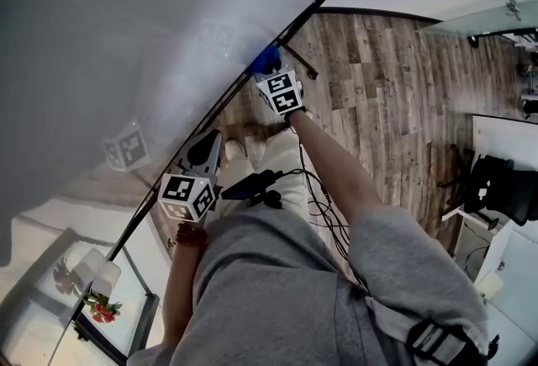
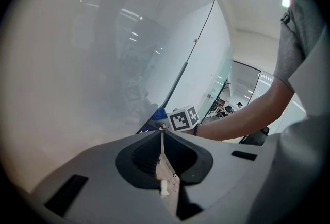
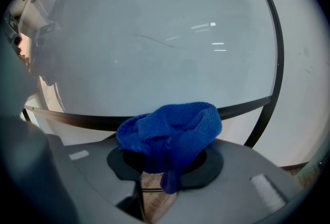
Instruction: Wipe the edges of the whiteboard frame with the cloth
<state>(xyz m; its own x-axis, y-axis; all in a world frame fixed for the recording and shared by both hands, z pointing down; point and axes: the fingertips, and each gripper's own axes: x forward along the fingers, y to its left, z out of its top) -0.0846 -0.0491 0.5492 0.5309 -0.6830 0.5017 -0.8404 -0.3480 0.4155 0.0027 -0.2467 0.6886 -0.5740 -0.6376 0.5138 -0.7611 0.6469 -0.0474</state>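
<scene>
A large whiteboard [image 1: 126,28] with a thin black frame [image 1: 227,95] fills the left of the head view. My right gripper [image 1: 267,68] is shut on a bunched blue cloth [image 3: 170,133] and presses it against the frame's bottom edge [image 3: 82,120], close to the lower corner [image 3: 269,99]. The blue cloth [image 1: 266,60] shows beyond the marker cube. My left gripper [image 1: 208,147] is shut with nothing in it and hangs beside the board, further along the same edge. In the left gripper view the blue cloth [image 2: 158,114] and right marker cube [image 2: 182,118] show ahead.
Wood-plank floor [image 1: 387,70] lies below. The board's black foot [image 1: 298,61] juts out near the cloth. Cables [image 1: 324,204] hang by the person's legs. A black chair [image 1: 500,183] and white desk stand at right; a windowsill with flowers [image 1: 101,310] is at lower left.
</scene>
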